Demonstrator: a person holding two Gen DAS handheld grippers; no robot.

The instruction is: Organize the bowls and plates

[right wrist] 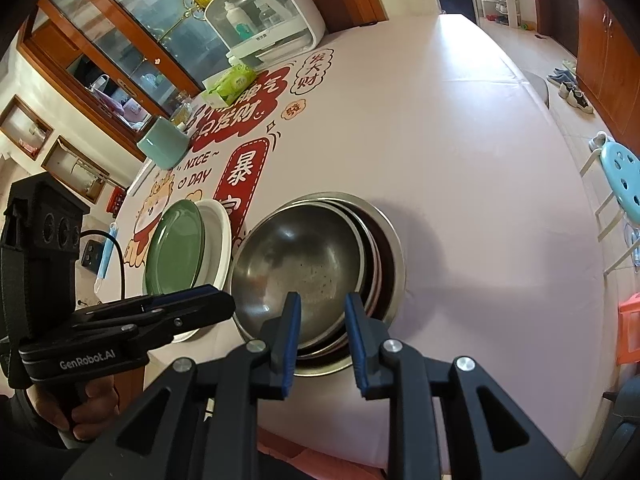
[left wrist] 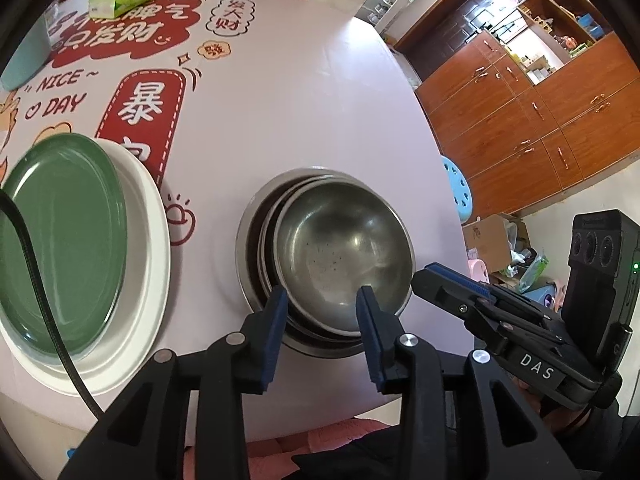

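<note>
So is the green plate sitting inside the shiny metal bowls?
No, the green plate rests on a white plate, off to the side of the metal bowls.

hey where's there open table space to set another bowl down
Open tablecloth lies beyond and to the right of the steel bowl stack, out to the table's far edge. Crowded: the left side, where the green plate on the white plate nearly meets the bowls, and the tissue pack corner.

Left gripper point(left wrist: 322, 300) and right gripper point(right wrist: 322, 306) slightly parted, angled down.
</note>
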